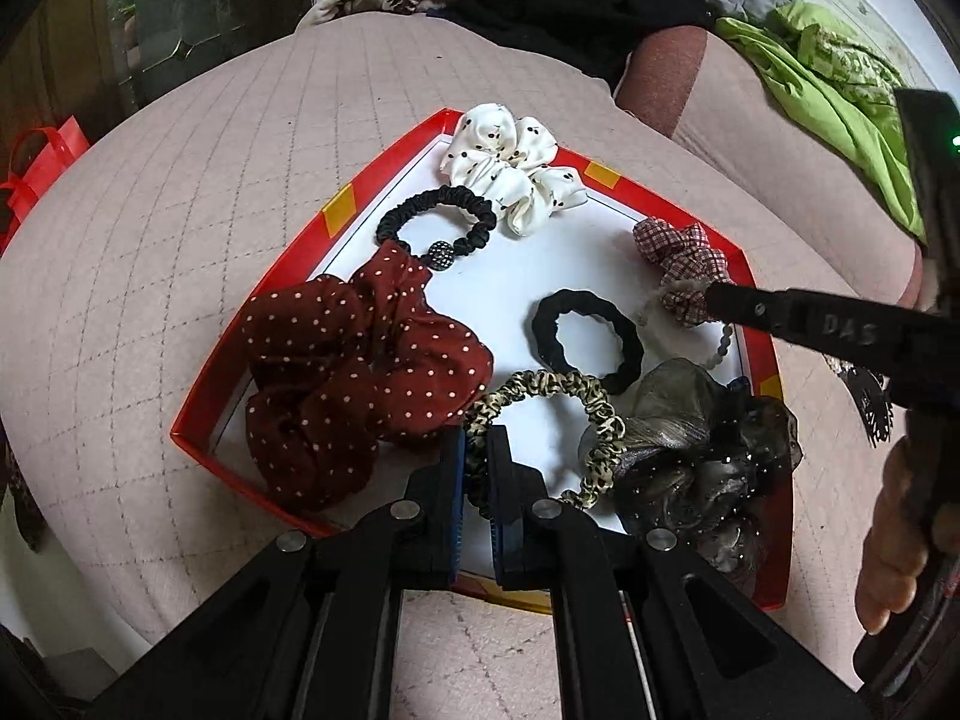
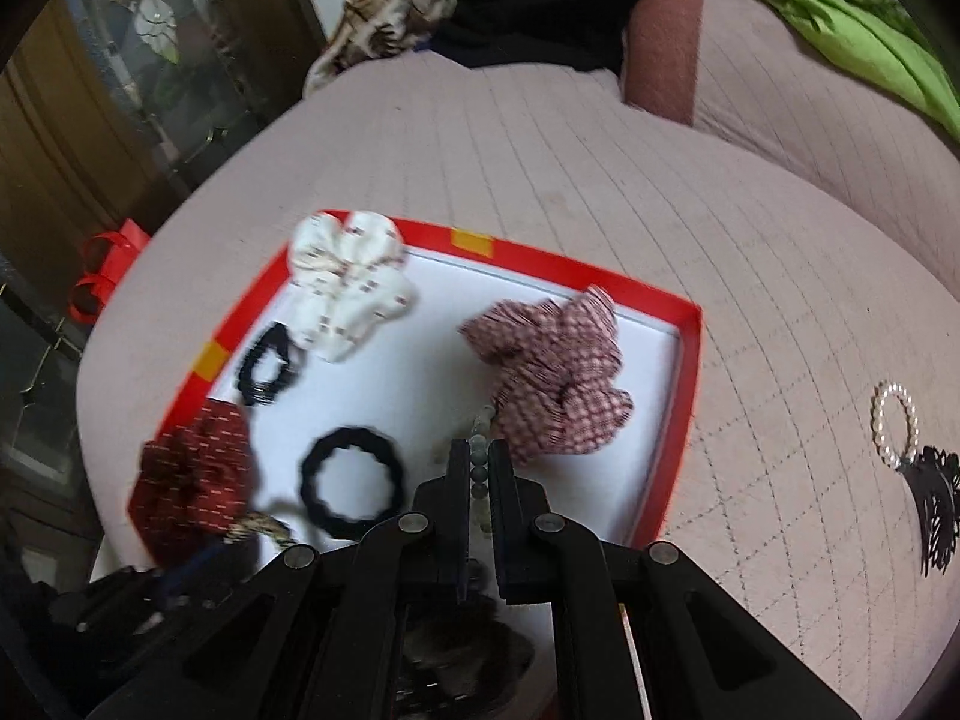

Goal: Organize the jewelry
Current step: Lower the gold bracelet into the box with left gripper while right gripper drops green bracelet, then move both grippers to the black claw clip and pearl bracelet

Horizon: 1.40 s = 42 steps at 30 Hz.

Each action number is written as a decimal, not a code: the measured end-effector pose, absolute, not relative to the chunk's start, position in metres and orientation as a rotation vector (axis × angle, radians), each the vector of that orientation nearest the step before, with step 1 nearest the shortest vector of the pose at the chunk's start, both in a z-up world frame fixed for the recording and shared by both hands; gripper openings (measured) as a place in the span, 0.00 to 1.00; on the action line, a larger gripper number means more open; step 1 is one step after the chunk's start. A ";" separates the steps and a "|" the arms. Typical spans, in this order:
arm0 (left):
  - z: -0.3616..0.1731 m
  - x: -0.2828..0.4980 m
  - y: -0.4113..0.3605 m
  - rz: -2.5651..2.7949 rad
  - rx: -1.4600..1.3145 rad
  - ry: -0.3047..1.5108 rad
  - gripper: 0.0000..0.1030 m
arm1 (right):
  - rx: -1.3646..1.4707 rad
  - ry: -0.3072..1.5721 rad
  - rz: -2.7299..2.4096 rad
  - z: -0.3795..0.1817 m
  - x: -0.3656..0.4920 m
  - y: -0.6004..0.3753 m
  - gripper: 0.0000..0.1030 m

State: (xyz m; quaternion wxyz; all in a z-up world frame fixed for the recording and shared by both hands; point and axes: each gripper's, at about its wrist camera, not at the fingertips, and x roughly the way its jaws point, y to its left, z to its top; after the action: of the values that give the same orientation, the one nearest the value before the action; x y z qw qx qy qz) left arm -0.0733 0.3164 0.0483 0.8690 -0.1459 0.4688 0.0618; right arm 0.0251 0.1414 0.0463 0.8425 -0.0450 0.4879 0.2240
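Note:
A red box lid (image 1: 207, 381) (image 2: 684, 372) with a white floor holds several hair ties. My left gripper (image 1: 477, 462) is shut on a leopard-print hair tie (image 1: 594, 402) at the lid's near edge. Beside it lie a dark red dotted scrunchie (image 1: 354, 360) (image 2: 198, 474) and a plain black band (image 1: 588, 339) (image 2: 351, 483). My right gripper (image 2: 479, 462) (image 1: 714, 297) is shut on a pale beaded bracelet (image 2: 480, 426) next to a red plaid scrunchie (image 2: 558, 360) (image 1: 681, 258). A white dotted scrunchie (image 1: 510, 162) (image 2: 348, 282) lies at the far edge.
The lid rests on a pink quilted cushion (image 1: 180, 192). A thin black tie with a bead (image 1: 438, 222) and a grey sheer scrunchie (image 1: 702, 456) lie in the lid. A pearl bracelet (image 2: 894, 426) and a black lace piece (image 2: 939, 510) lie on the cushion to the right. Green cloth (image 1: 834, 96) lies far right.

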 end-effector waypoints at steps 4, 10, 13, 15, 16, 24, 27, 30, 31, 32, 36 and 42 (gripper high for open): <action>0.051 -0.076 0.315 0.127 -0.308 0.960 0.08 | -0.079 1.046 0.466 0.042 0.027 0.134 0.07; 0.064 -0.083 0.313 0.136 -0.329 0.935 0.18 | -0.077 1.003 0.472 0.054 0.012 0.124 0.37; 0.076 -0.090 0.311 0.154 -0.332 0.900 0.37 | -0.084 0.978 0.474 0.064 0.001 0.119 0.38; 0.085 -0.093 0.309 0.165 -0.320 0.887 0.37 | -0.072 0.962 0.477 0.071 -0.008 0.109 0.39; 0.088 -0.094 0.307 0.168 -0.316 0.882 0.37 | -0.063 0.957 0.478 0.074 -0.012 0.104 0.41; 0.116 -0.110 0.285 0.154 -0.293 0.845 0.44 | -0.002 0.949 0.405 0.078 -0.037 0.033 0.42; 0.125 -0.115 0.266 0.112 -0.269 0.840 0.44 | 0.021 0.949 0.351 0.078 -0.046 -0.006 0.42; 0.132 -0.119 0.237 0.039 -0.244 0.839 0.44 | 0.043 0.947 0.279 0.079 -0.051 -0.050 0.42; 0.133 -0.120 0.230 0.020 -0.240 0.840 0.44 | 0.055 0.947 0.253 0.079 -0.052 -0.065 0.42; 0.134 -0.121 0.221 -0.005 -0.232 0.838 0.45 | 0.073 0.948 0.224 0.079 -0.052 -0.081 0.42; 0.133 -0.122 0.183 -0.076 -0.184 0.846 0.46 | 0.125 0.941 0.121 0.080 -0.047 -0.135 0.42; 0.123 -0.126 0.153 -0.131 -0.149 0.869 0.46 | 0.166 0.938 0.041 0.079 -0.024 -0.176 0.42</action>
State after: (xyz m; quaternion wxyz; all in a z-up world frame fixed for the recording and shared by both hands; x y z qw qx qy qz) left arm -0.1256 0.1535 0.1227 0.9023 -0.0720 0.4203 -0.0634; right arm -0.0238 -0.1764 0.0789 0.8884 0.0797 0.4516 0.0197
